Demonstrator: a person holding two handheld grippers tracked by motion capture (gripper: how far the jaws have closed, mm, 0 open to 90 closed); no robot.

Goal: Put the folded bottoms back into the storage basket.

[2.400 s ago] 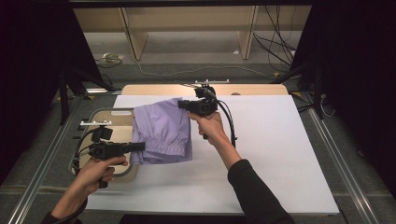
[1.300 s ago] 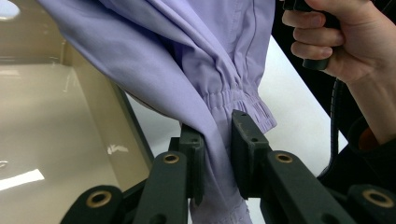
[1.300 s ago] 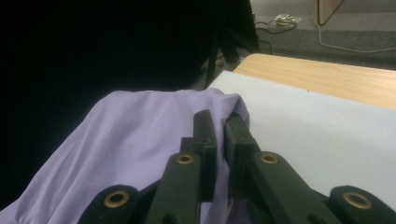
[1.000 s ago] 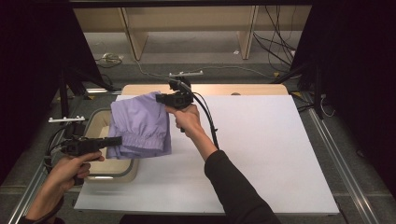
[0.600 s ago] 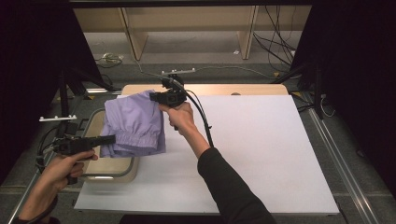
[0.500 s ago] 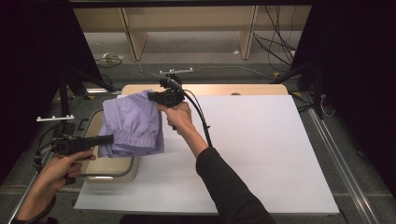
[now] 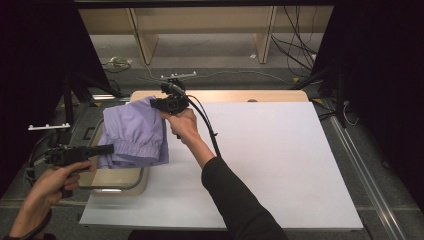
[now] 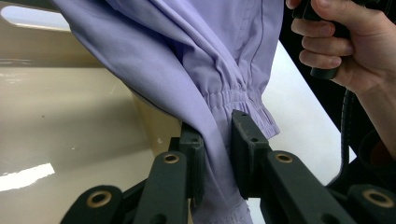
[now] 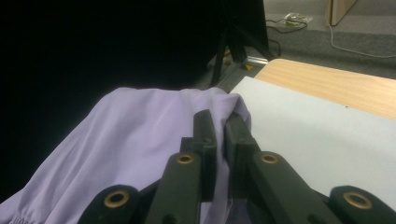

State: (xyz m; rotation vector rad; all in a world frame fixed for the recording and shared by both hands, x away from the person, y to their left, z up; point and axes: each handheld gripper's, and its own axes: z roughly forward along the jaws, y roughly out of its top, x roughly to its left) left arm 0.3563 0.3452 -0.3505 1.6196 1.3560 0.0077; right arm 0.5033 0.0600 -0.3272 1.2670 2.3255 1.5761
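Observation:
A lilac garment [image 7: 134, 133] with an elastic cuff hangs in the air between my two grippers, over the left side of the table. My left gripper [image 7: 111, 148] is shut on its lower edge; in the left gripper view the jaws pinch the lilac garment [image 8: 201, 70] just below the gathered cuff, left gripper [image 8: 218, 154]. At the garment's far upper corner my right gripper [image 7: 156, 104] is shut on the cloth. The right gripper view has the right gripper [image 9: 220, 140] with a fold of the lilac garment [image 9: 126, 149] between its jaws. The garment hangs above a beige tub [image 7: 120, 179].
The beige tub [image 8: 70, 121] sits at the table's left edge, partly off the white mat [image 7: 280, 160]. A wooden strip [image 7: 235, 96] runs along the table's far edge. Dark curtains stand at both sides, and cables lie on the floor beyond.
Both hands have carried the garment to the left, from over the white mat to above the tub. The grips have not changed.

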